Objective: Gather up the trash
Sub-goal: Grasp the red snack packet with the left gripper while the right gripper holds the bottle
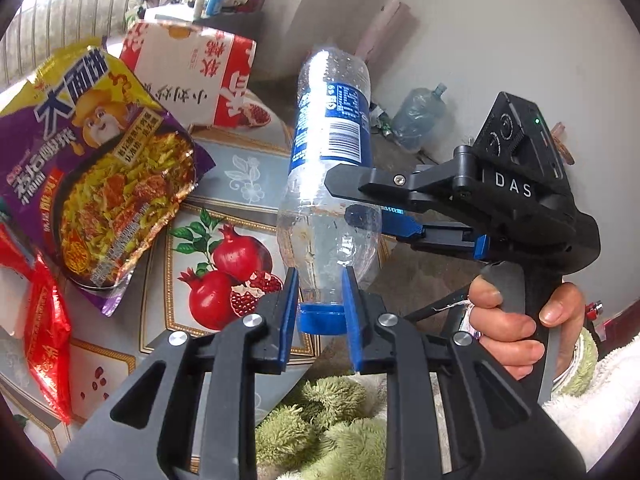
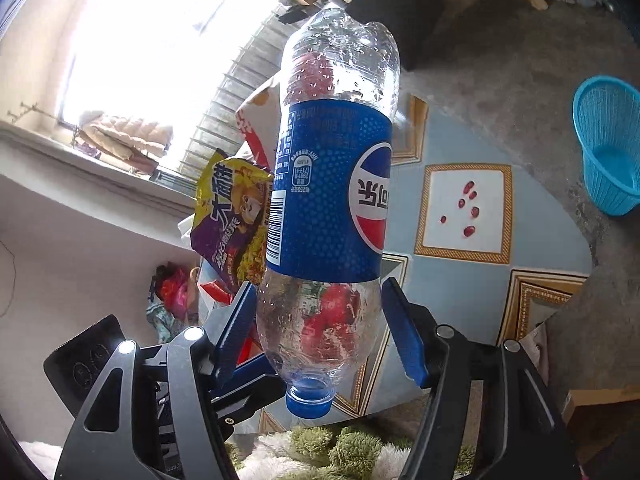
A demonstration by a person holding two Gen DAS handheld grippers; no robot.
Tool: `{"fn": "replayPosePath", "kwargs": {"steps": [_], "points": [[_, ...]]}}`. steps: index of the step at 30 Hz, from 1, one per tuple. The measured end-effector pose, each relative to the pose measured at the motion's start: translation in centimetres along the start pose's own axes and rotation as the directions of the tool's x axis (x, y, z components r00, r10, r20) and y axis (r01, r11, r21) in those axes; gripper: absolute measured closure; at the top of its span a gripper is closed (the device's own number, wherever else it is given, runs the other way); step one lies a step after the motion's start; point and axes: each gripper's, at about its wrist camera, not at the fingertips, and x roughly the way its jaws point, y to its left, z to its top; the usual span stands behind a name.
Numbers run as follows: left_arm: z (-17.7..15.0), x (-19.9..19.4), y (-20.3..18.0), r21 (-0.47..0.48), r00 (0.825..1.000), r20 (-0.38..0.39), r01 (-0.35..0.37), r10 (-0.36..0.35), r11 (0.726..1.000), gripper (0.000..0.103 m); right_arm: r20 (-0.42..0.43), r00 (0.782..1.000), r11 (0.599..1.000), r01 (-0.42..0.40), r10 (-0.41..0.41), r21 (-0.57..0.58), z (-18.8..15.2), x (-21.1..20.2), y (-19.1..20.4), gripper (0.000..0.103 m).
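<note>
Left hand-held gripper [image 1: 320, 300]: clamped on bottle [image 1: 332, 128] neck, cap-down above the bench [image 1: 260, 148] | Right hand-held gripper [image 2: 320, 332]: jaws straddling bottle body, contact uncertain | Step: handover | Next: left releases, carry to blue basket [image 2: 608, 152]; noodle wrapper [image 1: 100, 168] remains.

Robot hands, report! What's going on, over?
Left gripper shut on bottle, cap end. Right gripper shut on its body. Bottle upside down, above table. Blue basket on floor beyond.

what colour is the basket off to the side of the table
Light blue, with a fine mesh wall. The basket shows only in the right wrist view, at the right edge.
</note>
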Motion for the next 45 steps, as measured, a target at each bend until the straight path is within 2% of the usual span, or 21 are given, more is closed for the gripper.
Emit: {"fn": "replayPosePath", "kwargs": {"steps": [4,9,12,18,21,23,27,29,33,37,42,44,45], "points": [[-0.7,-2.2,0.2,0.004,0.997,0.062,-0.048,0.047,0.999,0.083,0.004,1.0,0.991,0.025,-0.025,-0.135,-0.1,0.3,3.3,0.04],[-1.5,-5.5,2.0,-0.074,0.978,0.142,-0.141,0.15,0.987,0.083,-0.037,0.999,0.957,0.0,-0.011,-0.29,0.0,2.5,7.5,0.04],[-1.8,-7.4,3.8,-0.151,0.956,0.181,-0.204,0.23,0.967,0.083,-0.079,0.997,0.932,-0.04,0.013,-0.361,0.1,4.6,10.0,0.04],[-2.6,-10.8,9.0,-0.311,0.924,0.215,-0.243,0.316,0.919,0.083,-0.161,0.987,0.893,-0.059,-0.016,-0.447,0.3,8.9,13.0,0.041],[-3.0,-11.4,11.9,-0.378,0.917,0.19,-0.262,0.352,0.888,0.083,-0.171,0.984,0.878,-0.04,-0.048,-0.476,0.3,10.5,13.7,0.041],[-3.3,-11.5,13.3,-0.399,0.92,0.174,-0.26,0.351,0.879,0.083,-0.162,0.984,0.87,-0.014,-0.076,-0.493,0.3,11.2,14.2,0.041],[-3.5,-10.8,13.8,-0.375,0.933,0.141,-0.26,0.332,0.89,0.083,-0.17,0.978,0.866,0.017,-0.118,-0.5,0.2,11.6,14.1,0.041],[-3.6,-10.3,14.2,-0.356,0.944,0.124,-0.244,0.304,0.902,0.076,-0.176,0.975,0.868,0.032,-0.136,-0.496,0.2,11.8,13.9,0.041],[-3.6,-8.0,13.8,-0.283,0.958,0.087,-0.238,0.272,0.929,0.055,-0.196,0.968,0.878,0.045,-0.156,-0.476,-0.1,12.1,13.5,0.041],[-3.5,-5.7,12.4,-0.191,0.952,0.045,-0.29,0.304,0.938,0.054,-0.214,0.962,0.884,0.052,-0.169,-0.464,-0.2,12.6,13.1,0.041],[-3.5,-3.7,12.0,-0.126,0.93,-0.006,-0.366,0.369,0.922,0.054,-0.252,0.944,0.875,0.072,-0.215,-0.478,-0.6,12.7,12.9,0.041],[-3.3,-3.1,12.3,-0.136,0.927,-0.026,-0.373,0.374,0.918,0.057,-0.285,0.927,0.869,0.076,-0.242,-0.489,-0.7,12.6,12.4,0.04],[-3.2,-2.8,12.5,-0.145,0.928,-0.034,-0.372,0.371,0.917,0.064,-0.301,0.922,0.87,0.069,-0.242,-0.488,-0.8,12.4,12.2,0.04]]}}
